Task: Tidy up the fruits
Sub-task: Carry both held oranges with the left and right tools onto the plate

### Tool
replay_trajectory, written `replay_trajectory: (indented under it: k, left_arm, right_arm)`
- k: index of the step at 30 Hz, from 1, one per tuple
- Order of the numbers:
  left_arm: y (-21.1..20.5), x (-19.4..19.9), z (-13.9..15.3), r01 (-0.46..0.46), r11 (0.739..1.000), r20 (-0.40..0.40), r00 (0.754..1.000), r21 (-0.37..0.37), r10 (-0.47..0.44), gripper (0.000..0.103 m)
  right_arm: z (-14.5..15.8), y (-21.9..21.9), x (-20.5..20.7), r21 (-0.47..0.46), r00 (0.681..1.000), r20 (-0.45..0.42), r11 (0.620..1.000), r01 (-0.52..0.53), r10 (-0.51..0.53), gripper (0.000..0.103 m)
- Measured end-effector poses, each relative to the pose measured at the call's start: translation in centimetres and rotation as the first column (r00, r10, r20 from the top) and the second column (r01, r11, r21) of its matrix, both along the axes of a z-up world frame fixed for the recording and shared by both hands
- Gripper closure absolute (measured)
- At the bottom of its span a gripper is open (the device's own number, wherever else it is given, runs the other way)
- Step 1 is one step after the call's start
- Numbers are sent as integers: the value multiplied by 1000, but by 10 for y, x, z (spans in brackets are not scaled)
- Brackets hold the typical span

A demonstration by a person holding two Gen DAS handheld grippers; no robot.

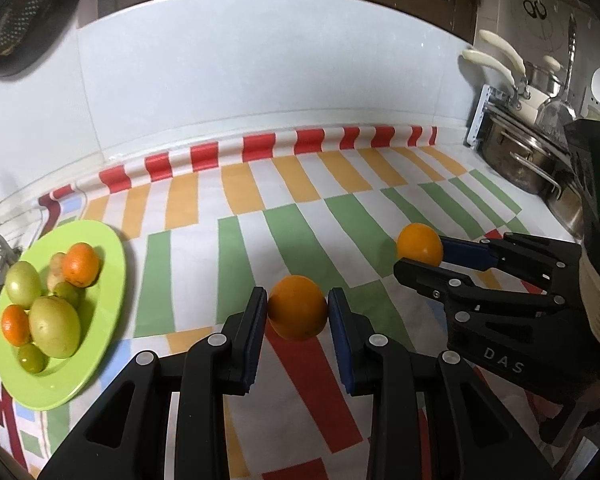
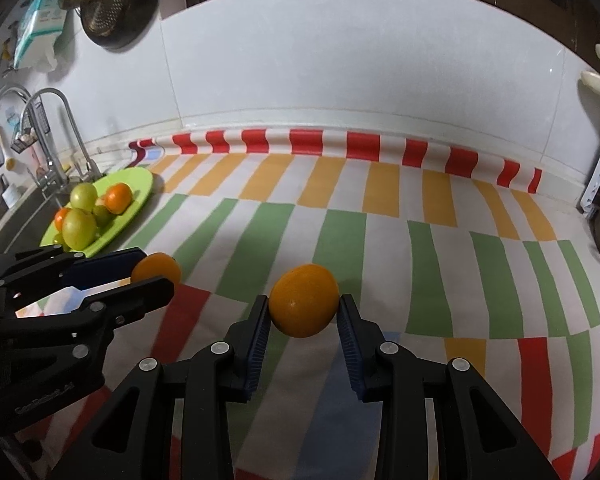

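Left wrist view: left tool (image 1: 297, 308) pinches one orange (image 1: 297, 307) across its middle, right tool (image 1: 419, 254) another (image 1: 419, 243); firm, round, probably slippery skins.

Kitchen counter corner, pretty cozy

Striped cloth (image 2: 340, 216) is covering the counter, white tiled wall (image 2: 340, 60) is running behind, faucets (image 2: 52, 136) are sitting far left.

Left tool (image 1: 298, 312): black linkage frame, blue pads, angled downward; pads pressed on both sides of an orange (image 1: 297, 307). Right tool (image 2: 303, 311): same build, same downward tilt; pads clamped on a second orange (image 2: 304, 300). The two tools sit side by side, near but apart
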State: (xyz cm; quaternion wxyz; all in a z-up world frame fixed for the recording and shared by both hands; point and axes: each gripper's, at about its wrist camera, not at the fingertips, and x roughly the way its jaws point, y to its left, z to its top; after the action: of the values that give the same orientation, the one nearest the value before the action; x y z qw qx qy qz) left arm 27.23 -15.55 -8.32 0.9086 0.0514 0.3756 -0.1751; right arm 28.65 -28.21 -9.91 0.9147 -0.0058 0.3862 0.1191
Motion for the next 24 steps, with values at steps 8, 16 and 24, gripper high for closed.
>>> replay_trajectory:
  k: [8, 16, 24]
  left_arm:
    - [21, -22, 21, -36, 999, 42, 998, -19, 36, 72]
    - [48, -46, 37, -56, 998, 75, 995, -24, 58, 72]
    - [84, -69, 57, -66, 998, 128, 989, -22, 68, 72]
  right_arm:
    - [24, 15, -21, 24, 999, 52, 1000, 1, -2, 68]
    - [43, 40, -45, 32, 997, 79, 999, -10, 7, 68]
    - [63, 66, -63, 42, 993, 117, 999, -15, 10, 68]
